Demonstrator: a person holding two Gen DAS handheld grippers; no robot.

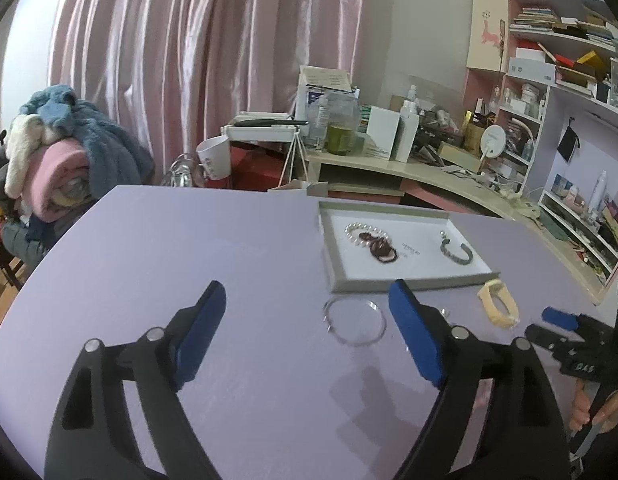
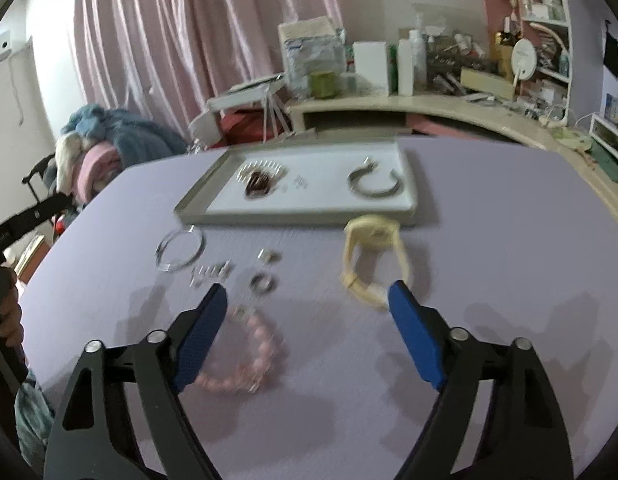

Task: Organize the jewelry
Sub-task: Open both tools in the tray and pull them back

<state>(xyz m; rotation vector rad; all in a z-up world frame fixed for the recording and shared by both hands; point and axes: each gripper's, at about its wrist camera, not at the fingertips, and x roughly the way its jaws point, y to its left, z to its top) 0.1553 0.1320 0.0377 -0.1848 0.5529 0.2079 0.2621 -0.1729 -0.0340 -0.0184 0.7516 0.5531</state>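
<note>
Both hand-held grippers, left (image 1: 307, 332) and right (image 2: 307, 334), jaws apart and empty over lilac surface (image 1: 189, 240). Pink bead bracelet (image 2: 245, 356) below right one; silver bangle (image 1: 355, 322) and cream band (image 2: 373, 260) near tray (image 2: 293, 214) holding more jewelry.
</note>
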